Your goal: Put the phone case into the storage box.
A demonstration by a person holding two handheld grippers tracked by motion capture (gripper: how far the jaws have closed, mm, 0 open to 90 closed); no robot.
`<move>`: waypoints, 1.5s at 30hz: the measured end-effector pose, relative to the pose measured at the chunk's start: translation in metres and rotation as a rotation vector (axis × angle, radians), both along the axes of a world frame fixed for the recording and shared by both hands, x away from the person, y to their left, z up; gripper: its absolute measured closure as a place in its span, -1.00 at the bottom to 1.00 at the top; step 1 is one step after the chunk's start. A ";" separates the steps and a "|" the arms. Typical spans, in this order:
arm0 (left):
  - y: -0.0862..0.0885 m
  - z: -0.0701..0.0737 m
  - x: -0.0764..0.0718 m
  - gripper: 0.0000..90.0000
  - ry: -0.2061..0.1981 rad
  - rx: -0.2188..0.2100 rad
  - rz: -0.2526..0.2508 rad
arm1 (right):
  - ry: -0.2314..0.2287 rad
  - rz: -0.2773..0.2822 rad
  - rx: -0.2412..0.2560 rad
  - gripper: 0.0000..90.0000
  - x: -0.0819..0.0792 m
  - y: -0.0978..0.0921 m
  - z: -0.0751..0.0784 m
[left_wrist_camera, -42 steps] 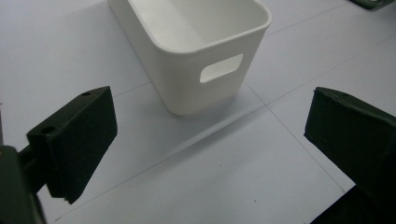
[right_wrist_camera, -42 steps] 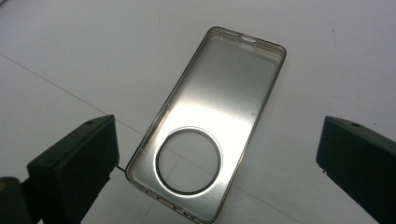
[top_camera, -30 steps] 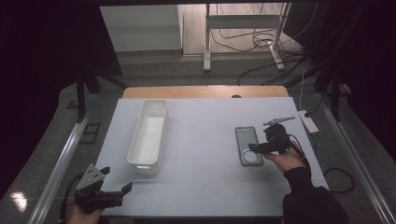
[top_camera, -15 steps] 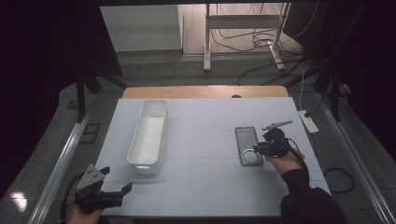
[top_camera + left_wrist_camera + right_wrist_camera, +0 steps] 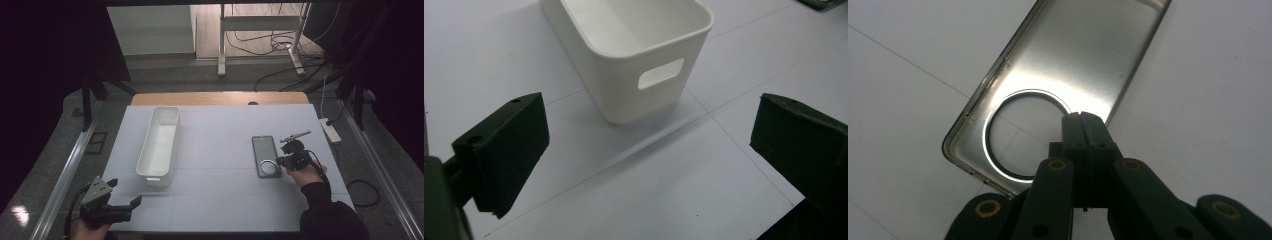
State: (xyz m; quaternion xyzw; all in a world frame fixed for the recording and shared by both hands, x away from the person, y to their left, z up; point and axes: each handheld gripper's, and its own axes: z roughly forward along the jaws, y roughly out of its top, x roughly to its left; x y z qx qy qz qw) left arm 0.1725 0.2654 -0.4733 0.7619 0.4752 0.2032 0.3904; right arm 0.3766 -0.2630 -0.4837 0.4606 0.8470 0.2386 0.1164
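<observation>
A clear, grey-tinted phone case [image 5: 264, 155] lay flat on the right part of the white table [image 5: 220, 130], its inner face glossy and a large round cutout at its near end. The right gripper [image 5: 283, 161] sat at the case's near right edge; in the right gripper view its jaws were pressed together, tips over the ring [image 5: 1025, 135]. At the near left, the left gripper [image 5: 131, 205] had its jaws spread, facing the white bin [image 5: 634, 50].

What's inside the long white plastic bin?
The long white plastic bin looks empty: bare white floor shows in the high view and the left gripper view. Its near wall hides a strip of the floor.
</observation>
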 end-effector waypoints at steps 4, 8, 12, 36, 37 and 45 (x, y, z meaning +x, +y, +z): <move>0.000 0.000 0.000 -0.93 0.000 0.001 0.000 | -0.003 -0.012 -0.011 0.99 0.001 -0.004 -0.001; 0.000 0.000 0.000 -0.93 0.000 0.001 -0.001 | -0.006 -0.022 -0.027 0.99 0.002 -0.007 -0.004; 0.000 0.000 0.000 -0.93 0.000 0.002 0.000 | 0.000 -0.026 -0.039 0.99 0.003 -0.008 -0.006; -0.001 0.000 0.001 -0.93 0.002 0.005 0.002 | 0.038 0.077 0.002 0.99 -0.012 0.018 -0.012; -0.001 0.000 0.001 -0.93 0.002 0.005 0.002 | 0.040 0.079 0.006 0.99 -0.012 0.020 -0.012; -0.001 0.000 0.001 -0.93 0.004 0.004 0.002 | 0.041 0.104 0.014 0.99 -0.009 0.032 -0.014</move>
